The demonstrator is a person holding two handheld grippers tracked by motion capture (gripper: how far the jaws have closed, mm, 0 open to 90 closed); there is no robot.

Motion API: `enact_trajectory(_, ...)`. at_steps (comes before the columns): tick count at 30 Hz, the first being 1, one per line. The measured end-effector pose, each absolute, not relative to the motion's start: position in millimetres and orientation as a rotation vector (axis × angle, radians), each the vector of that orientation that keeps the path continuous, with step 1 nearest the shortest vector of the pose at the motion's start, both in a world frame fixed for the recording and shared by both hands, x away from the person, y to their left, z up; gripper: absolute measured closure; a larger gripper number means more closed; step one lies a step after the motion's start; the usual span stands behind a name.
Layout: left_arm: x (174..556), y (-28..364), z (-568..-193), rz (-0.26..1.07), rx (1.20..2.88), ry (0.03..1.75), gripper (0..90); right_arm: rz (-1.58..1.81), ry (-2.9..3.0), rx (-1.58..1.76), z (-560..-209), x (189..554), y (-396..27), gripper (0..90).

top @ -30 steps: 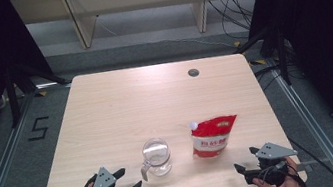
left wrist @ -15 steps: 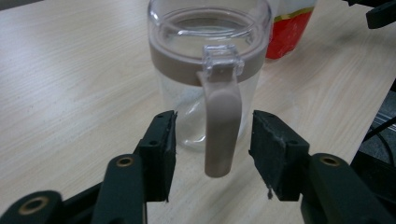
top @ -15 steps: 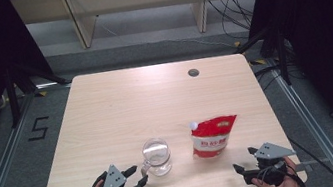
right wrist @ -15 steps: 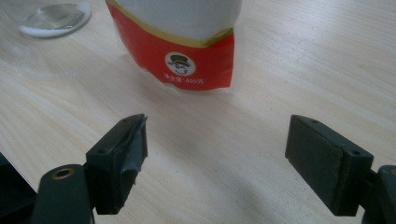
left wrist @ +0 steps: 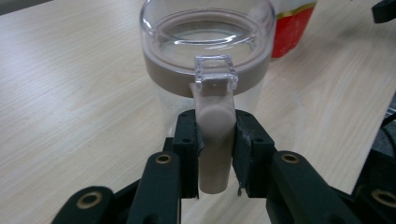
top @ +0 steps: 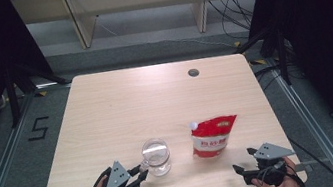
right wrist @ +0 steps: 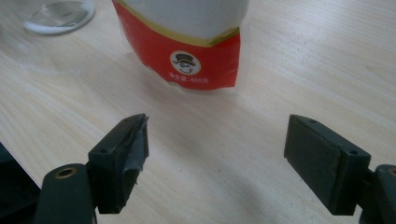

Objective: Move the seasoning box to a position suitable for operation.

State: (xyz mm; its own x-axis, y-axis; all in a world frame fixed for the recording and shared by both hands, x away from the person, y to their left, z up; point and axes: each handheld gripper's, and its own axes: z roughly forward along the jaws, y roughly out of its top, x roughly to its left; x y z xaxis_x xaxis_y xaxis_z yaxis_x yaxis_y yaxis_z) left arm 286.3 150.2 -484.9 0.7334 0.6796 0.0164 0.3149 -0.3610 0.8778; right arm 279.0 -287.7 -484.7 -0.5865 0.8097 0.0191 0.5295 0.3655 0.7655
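Red pouch (right wrist: 180, 44) label: mascot face, "400克"; floor mark "5" (top: 39, 128).

I am facing a pale rectangular wooden table (top: 121, 105), grey floor (top: 8, 164), beige shelving unit (top: 140, 6), black curtains (top: 330, 22) hanging alongside.

A wooden table (top: 121, 110) bears a clear jar (top: 156, 156) and red pouch (top: 213, 135).
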Motion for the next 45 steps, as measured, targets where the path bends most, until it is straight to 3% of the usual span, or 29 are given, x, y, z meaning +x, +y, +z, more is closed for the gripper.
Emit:
enact_trajectory(20, 306, 177, -486, 0.595, 1.928, 0.922, 71.0, 1.072, 2.273, 1.169, -485, 279, -288, 23.3)
enact_trajectory(22, 309, 180, -487, 0.598, 1.943, 0.903, 76.1, 1.071, 2.275, 1.182, -485, 278, -287, 23.4)
enact_trajectory(28, 313, 181, -489, 0.582, 1.934, 0.892, 77.9, 1.085, 2.295, 1.149, -486, 281, -289, 23.5)
enact_trajectory(31, 314, 180, -491, 0.528, 1.898, 0.896, 89.8, 1.075, 2.280, 1.155, -486, 280, -289, 23.6)
enact_trajectory(33, 313, 176, -490, 0.506, 1.893, 0.880, 89.5, 1.076, 2.273, 1.152, -486, 280, -289, 23.6)
enact_trajectory(38, 315, 178, -491, 0.537, 1.901, 0.921, 75.8, 1.068, 2.288, 1.153, -487, 281, -289, 23.6)
enact_trajectory(45, 321, 181, -492, 0.566, 1.903, 0.927, 68.3, 1.070, 2.302, 1.171, -486, 280, -288, 23.7)
